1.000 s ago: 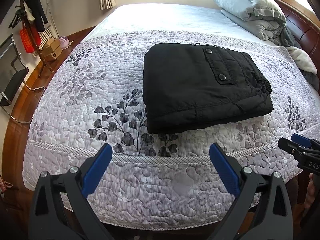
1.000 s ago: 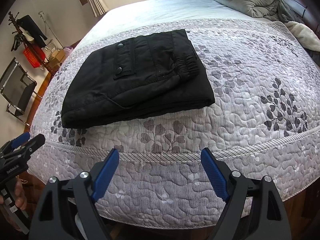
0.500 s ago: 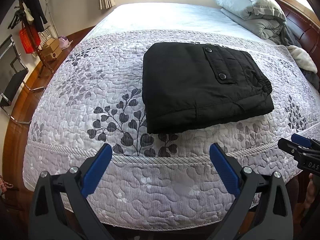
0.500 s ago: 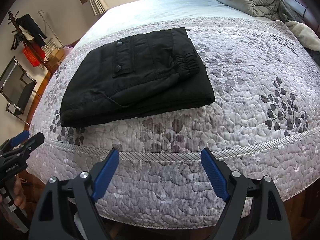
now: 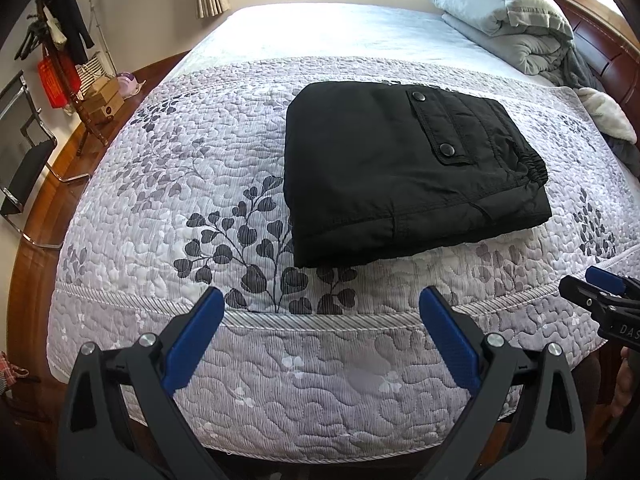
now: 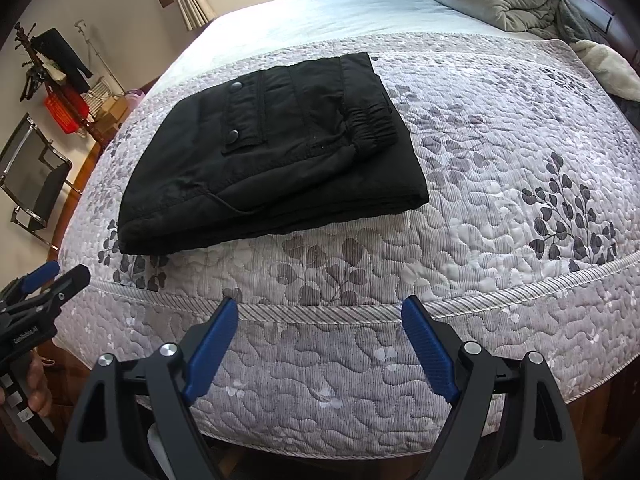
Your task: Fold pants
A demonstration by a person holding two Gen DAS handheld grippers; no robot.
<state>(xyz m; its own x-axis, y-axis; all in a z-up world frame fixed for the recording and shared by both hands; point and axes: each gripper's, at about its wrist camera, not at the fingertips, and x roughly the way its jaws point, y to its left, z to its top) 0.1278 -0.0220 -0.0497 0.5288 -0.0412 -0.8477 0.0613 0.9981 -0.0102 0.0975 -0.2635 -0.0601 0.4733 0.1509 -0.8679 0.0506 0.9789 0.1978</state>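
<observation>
The black pants (image 5: pixel 404 168) lie folded into a compact rectangle on the quilted bed, pocket flap with two snaps and elastic waistband facing up; they also show in the right wrist view (image 6: pixel 272 152). My left gripper (image 5: pixel 320 312) is open and empty, held off the bed's near edge, short of the pants. My right gripper (image 6: pixel 320 316) is open and empty, also off the near edge. Each gripper shows in the other's view: the right one at the right edge (image 5: pixel 600 300), the left one at the left edge (image 6: pixel 44 284).
The bed carries a grey leaf-patterned quilt (image 5: pixel 180 184). Folded grey bedding and a pillow (image 5: pixel 508 20) lie at the headboard end on the right. A chair (image 5: pixel 24 160) and a clothes rack (image 5: pixel 60 60) stand on the wooden floor to the left.
Both grippers have drifted slightly relative to the bed; the pants lie still and both grippers stay open and empty.
</observation>
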